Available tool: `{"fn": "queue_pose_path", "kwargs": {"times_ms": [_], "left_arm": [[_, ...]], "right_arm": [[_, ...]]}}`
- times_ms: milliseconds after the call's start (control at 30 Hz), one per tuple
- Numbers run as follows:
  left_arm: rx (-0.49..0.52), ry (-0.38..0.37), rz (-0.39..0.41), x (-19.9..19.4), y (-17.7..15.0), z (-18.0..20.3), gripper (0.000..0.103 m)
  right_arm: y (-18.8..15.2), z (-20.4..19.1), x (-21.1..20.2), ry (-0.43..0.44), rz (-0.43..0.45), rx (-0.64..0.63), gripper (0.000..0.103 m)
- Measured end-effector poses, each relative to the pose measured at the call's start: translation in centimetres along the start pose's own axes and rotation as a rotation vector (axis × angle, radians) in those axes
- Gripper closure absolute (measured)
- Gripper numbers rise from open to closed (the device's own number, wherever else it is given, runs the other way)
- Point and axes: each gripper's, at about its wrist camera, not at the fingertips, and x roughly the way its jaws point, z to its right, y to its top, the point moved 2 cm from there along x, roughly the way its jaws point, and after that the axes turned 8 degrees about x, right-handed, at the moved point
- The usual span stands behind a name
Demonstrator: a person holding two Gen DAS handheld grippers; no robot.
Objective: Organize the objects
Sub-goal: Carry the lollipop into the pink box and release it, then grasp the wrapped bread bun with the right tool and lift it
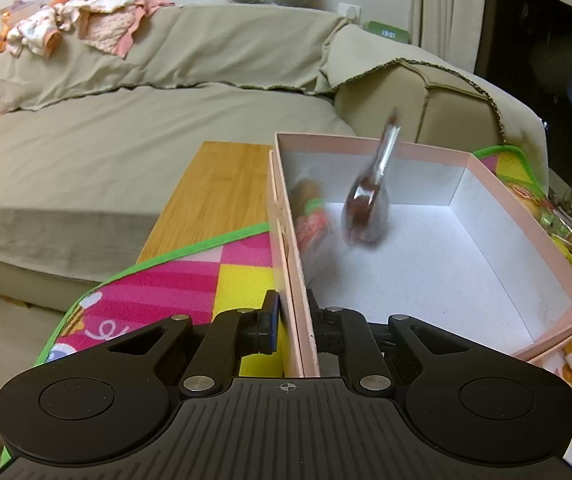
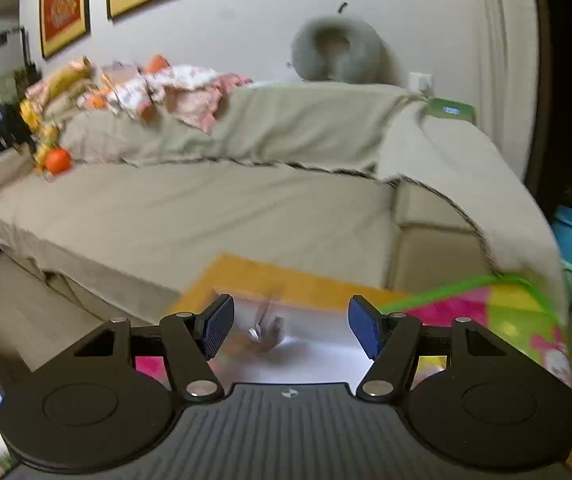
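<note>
Gripping the near left wall of the pink box (image 1: 486, 184), our left tongs (image 1: 293, 322) are clamped on it, one pad outside and one inside; the box is sitting on a bright mat (image 1: 189, 280) over a wooden surface (image 1: 213, 188); inside it a blurred spoon (image 1: 368, 204) is showing above the white floor, handle tilted up and back, and we cannot tell whether it is touching down; a wrapped toy (image 1: 312, 216) is leaning against the left wall; our right tongs (image 2: 290, 328) are hanging wide apart above the box (image 2: 326, 356), holding nothing; the sofa (image 2: 205, 208) is lying behind.
</note>
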Motion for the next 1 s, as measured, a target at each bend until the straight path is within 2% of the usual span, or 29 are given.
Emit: {"fn": "queue_pose_path", "kwargs": {"times_ms": [200, 467, 667, 800, 1000], "left_arm": [[0.007, -0.003, -0.004, -0.1, 0.0, 0.1, 0.089], [0.011, 0.003, -0.010, -0.1, 0.0, 0.2, 0.090], [0.018, 0.013, -0.007, -0.1, 0.0, 0.3, 0.090], [0.022, 0.018, -0.005, -0.2, 0.0, 0.4, 0.090], [0.005, 0.017, -0.003, -0.2, -0.2, 0.3, 0.090]], "right_arm": [[-6.3, 4.0, -1.6, -0.108, -0.063, -0.048, 0.038], [-12.4, 8.6, -2.9, -0.204, -0.155, 0.023, 0.033], [-14.7, 10.0, -2.7, -0.207, -0.172, 0.076, 0.030], [-16.1, 9.9, -2.6, -0.210, -0.170, 0.069, 0.026], [-16.8, 9.4, -2.4, -0.190, -0.149, 0.051, 0.025]]}}
